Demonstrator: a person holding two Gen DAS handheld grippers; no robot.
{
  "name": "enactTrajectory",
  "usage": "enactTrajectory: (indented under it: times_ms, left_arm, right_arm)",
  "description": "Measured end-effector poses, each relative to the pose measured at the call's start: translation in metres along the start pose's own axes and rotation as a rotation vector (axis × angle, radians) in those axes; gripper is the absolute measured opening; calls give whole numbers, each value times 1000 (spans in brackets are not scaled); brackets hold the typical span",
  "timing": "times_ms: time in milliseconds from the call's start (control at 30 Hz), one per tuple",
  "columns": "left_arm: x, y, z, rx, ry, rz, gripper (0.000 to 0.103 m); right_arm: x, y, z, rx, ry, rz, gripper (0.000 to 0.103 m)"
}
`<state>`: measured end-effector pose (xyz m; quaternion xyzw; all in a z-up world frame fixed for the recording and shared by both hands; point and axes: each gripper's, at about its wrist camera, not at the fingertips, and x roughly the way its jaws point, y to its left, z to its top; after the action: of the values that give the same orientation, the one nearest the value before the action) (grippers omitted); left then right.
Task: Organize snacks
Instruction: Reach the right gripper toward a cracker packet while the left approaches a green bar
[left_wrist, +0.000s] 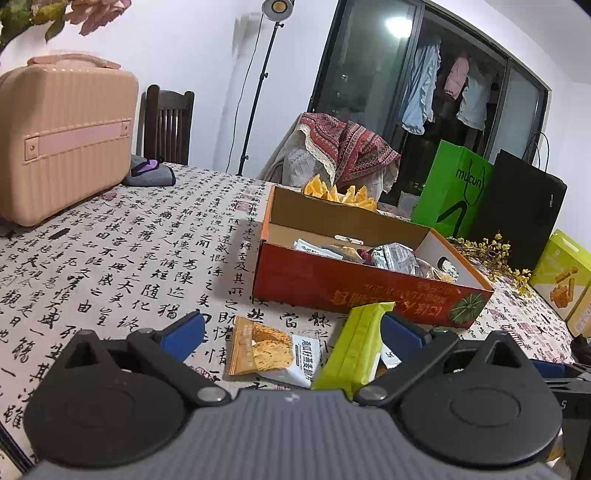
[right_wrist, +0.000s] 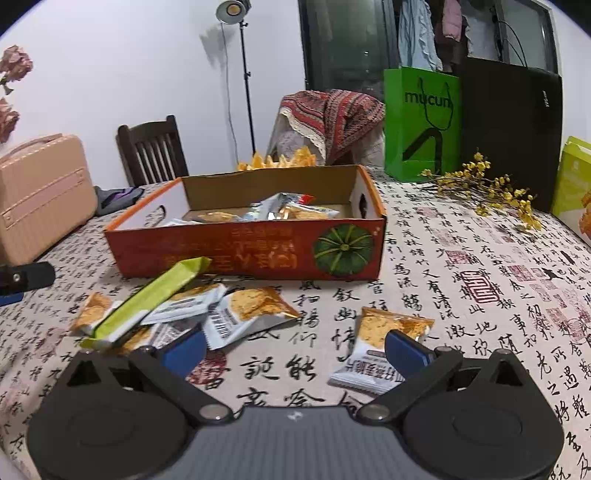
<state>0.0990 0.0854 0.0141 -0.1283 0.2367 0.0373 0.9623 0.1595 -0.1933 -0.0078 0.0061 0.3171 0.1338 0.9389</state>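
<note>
A long lime-green snack bar (left_wrist: 356, 347) lies tilted across a heap of white-and-orange cracker packets (right_wrist: 243, 314) on the calligraphy-print tablecloth (left_wrist: 110, 251), just ahead of both hand-held grippers. In the left wrist view the bar sits between the blue fingertips of the left gripper (left_wrist: 291, 336), close against the right-hand pad, with one cracker packet (left_wrist: 271, 352) flat on the cloth in the gap; the jaws stand wide apart and grip nothing. The right gripper (right_wrist: 295, 349) is likewise spread open and empty, the heap just ahead of its left finger and a lone cracker packet (right_wrist: 384, 350) lying at its right finger, partly hidden behind the pad. Straight ahead of both grippers, beyond the loose packets, stands an open red cardboard box (right_wrist: 243, 251) printed with a green pumpkin, several wrapped snacks (right_wrist: 280, 208) already inside it. Farther off to the left rests a pink hard case (left_wrist: 62, 140); to the right stand a green paper bag (right_wrist: 421, 122), a black bag (right_wrist: 513, 125) and a sprig of yellow flowers (right_wrist: 487, 188).
</note>
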Motion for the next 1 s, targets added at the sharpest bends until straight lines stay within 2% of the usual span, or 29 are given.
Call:
enactTrajectory:
  times_ms: [433, 733, 800, 900, 933, 967, 1000]
  left_arm:
    - [29, -8, 7, 19, 17, -40, 103]
    - [39, 1, 5, 5, 37, -8, 103]
    - [40, 3, 6, 3, 39, -3, 103]
    - [40, 4, 6, -3, 41, 0, 103]
    - [40, 4, 6, -4, 42, 1, 103]
    - [39, 5, 5, -4, 42, 2, 103]
    - [39, 6, 5, -4, 43, 3, 103]
  right_arm:
    - [9, -27, 5, 32, 5, -63, 103]
    - [29, -43, 5, 40, 41, -100, 103]
    - [34, -43, 5, 33, 52, -116, 100]
    - [44, -45, 4, 41, 88, -135, 72]
    - [46, -46, 3, 46, 97, -137, 56]
    - [47, -46, 2, 47, 100, -144, 47]
    - [46, -46, 2, 43, 93, -155, 46]
